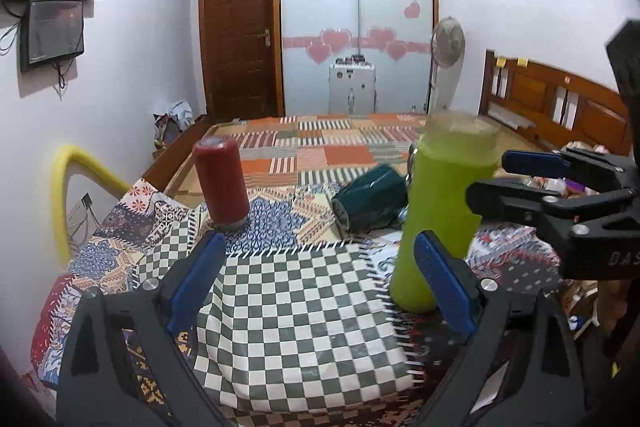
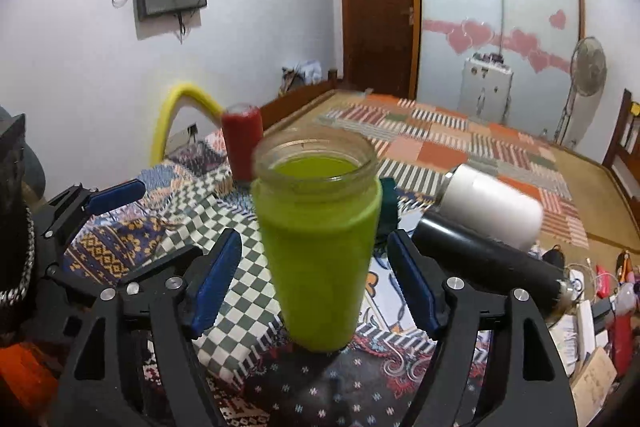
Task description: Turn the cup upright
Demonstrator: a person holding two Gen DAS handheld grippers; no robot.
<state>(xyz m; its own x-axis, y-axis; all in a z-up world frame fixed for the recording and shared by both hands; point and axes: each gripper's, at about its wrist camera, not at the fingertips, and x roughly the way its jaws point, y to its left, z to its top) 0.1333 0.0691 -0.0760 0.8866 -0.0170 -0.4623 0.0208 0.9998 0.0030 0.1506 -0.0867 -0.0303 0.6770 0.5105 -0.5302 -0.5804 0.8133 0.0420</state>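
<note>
Checkered cloth point(image 1: 304, 307), green cup point(image 2: 320, 247) upright, bedroom

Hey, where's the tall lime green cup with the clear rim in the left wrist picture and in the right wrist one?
Left wrist view: the tall lime green cup stands upright right of centre, just beyond the left gripper.
Right wrist view: it stands upright at centre, between the open fingers of the right gripper.
Shared landmark: the red cylindrical tumbler, behind and left of the cup in both.

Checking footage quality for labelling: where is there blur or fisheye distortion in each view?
Left wrist view: green cup slightly smeared, walls bowed, corners vignetted. Right wrist view: white bottle and red cup soft, the green cup's rim blurred, door frame curved.
</note>
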